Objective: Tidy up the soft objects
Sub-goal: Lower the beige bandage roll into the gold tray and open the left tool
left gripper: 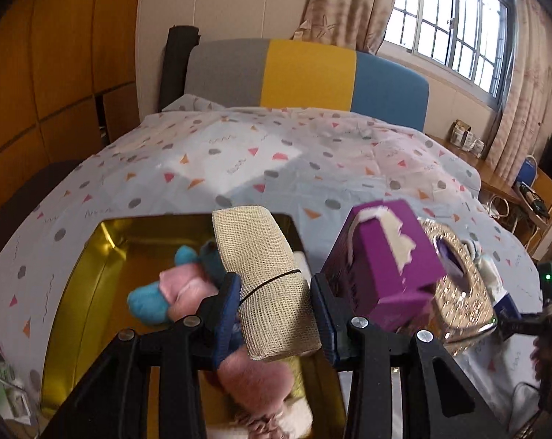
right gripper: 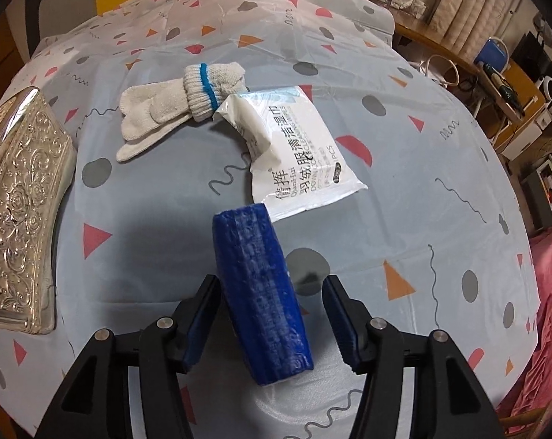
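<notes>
In the left wrist view, my left gripper [left gripper: 274,311] is shut on a beige burlap roll [left gripper: 267,278] tied with a black band, held above a gold tin box [left gripper: 93,263]. The box holds pink and blue plush items [left gripper: 177,289]. In the right wrist view, my right gripper [right gripper: 272,314] is open around a blue sponge block [right gripper: 261,292] lying on the bed; the jaws stand apart from its sides. A pair of white knit gloves [right gripper: 177,102] and a white wet-wipe pack [right gripper: 290,150] lie farther ahead.
A purple tissue box [left gripper: 385,267] and an embossed silver tissue case [left gripper: 459,292] [right gripper: 19,197] sit right of the gold box. The patterned bedsheet [right gripper: 422,190] covers the bed. A headboard [left gripper: 305,73] stands behind, and a wooden desk [right gripper: 495,84] with clutter is at right.
</notes>
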`<control>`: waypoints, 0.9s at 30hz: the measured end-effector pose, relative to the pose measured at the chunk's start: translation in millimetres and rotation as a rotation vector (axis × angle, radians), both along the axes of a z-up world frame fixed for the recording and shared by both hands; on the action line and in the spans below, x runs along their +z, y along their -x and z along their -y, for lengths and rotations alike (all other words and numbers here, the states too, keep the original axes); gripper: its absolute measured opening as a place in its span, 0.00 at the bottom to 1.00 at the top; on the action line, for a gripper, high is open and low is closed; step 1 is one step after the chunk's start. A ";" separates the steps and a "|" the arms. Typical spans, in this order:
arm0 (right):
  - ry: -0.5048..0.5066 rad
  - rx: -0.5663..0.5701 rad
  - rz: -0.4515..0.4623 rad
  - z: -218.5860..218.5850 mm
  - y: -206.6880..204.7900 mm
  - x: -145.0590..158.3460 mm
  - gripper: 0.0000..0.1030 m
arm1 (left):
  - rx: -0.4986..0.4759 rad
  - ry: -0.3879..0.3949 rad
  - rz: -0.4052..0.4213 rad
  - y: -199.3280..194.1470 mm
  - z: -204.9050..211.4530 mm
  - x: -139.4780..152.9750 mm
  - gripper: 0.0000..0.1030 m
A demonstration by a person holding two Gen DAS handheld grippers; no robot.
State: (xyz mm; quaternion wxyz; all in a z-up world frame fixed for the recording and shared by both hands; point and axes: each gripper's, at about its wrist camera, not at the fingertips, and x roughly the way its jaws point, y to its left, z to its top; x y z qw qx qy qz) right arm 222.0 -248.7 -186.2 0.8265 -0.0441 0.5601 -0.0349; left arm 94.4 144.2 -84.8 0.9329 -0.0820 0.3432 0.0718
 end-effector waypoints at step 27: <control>-0.073 -0.022 -0.021 11.7 2.1 -11.7 0.24 | 0.057 0.054 -0.042 32.1 -36.5 -26.7 0.39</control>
